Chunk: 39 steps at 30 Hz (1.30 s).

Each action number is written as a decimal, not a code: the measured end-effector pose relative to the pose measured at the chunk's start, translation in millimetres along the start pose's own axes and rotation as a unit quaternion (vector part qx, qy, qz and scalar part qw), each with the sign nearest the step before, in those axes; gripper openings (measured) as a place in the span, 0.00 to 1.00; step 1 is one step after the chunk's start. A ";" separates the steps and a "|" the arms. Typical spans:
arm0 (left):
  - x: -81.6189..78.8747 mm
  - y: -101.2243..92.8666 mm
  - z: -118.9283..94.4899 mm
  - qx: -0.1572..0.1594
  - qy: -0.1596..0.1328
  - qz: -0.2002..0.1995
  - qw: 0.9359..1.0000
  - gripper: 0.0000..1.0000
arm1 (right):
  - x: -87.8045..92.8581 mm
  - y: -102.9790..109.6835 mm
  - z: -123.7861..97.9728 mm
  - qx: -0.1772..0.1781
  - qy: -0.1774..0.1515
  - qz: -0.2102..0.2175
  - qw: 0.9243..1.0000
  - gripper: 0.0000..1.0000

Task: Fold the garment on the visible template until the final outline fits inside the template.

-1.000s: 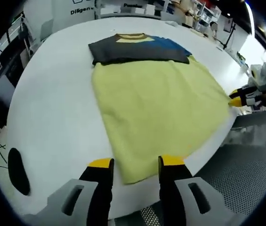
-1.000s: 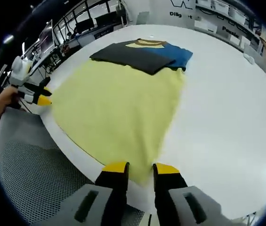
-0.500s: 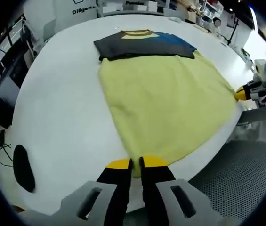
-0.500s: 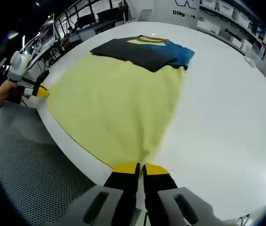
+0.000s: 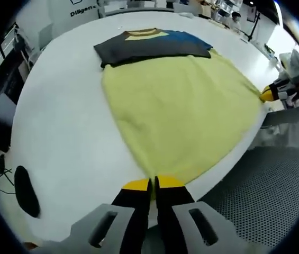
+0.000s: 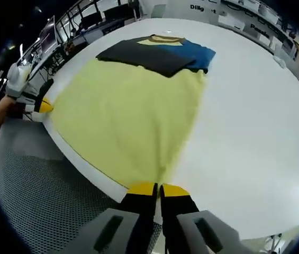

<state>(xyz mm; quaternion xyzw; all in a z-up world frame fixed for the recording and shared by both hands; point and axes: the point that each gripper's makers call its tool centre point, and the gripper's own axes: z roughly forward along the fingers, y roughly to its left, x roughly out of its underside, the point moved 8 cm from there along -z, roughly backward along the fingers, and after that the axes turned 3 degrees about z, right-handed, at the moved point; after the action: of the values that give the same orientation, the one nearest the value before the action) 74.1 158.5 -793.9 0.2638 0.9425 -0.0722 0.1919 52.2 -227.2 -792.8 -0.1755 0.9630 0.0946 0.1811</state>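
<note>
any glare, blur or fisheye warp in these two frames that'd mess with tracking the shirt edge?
Left gripper view: strong fisheye bend along the white table edge; bright blowout at upper right washes out the right gripper; yellow garment evenly lit, near hem slightly soft. Right gripper view: table looks flat white with little shadow, garment texture smeared toward the fingers; left side dim around the left gripper.
</note>
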 end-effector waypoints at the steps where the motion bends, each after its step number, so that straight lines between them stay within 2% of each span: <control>1: 1.2 -1.0 -0.8 0.003 0.005 0.000 1.000 0.03 | 1.0 0.2 -0.7 0.000 0.004 -0.001 1.000 0.00; 7: 6.8 -4.8 -3.5 0.011 0.021 0.010 1.000 0.03 | 7.4 2.4 -2.3 -0.007 0.027 -0.003 1.000 0.00; 18: 15.5 -11.2 -7.7 0.020 0.045 0.010 0.999 0.03 | 15.5 6.9 -10.2 -0.016 0.048 0.010 0.999 0.00; 32: 21.0 -16.0 -11.2 0.021 0.059 0.005 0.998 0.03 | 21.9 11.2 -15.2 -0.018 0.055 0.012 0.998 0.00; 34: 19.0 -14.7 -11.9 0.022 0.051 0.005 0.998 0.03 | 19.1 11.7 -18.3 -0.019 0.052 0.007 0.998 0.00; 39: 17.2 -10.2 -18.7 0.031 0.023 -0.025 0.999 0.03 | 12.4 12.1 -24.2 -0.019 0.039 0.004 0.999 0.00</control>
<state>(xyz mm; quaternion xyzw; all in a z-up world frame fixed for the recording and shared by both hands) 49.1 162.3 -783.3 0.2479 0.9503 -0.1001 0.1597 29.2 -225.8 -773.9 -0.1790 0.9680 0.1070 0.1395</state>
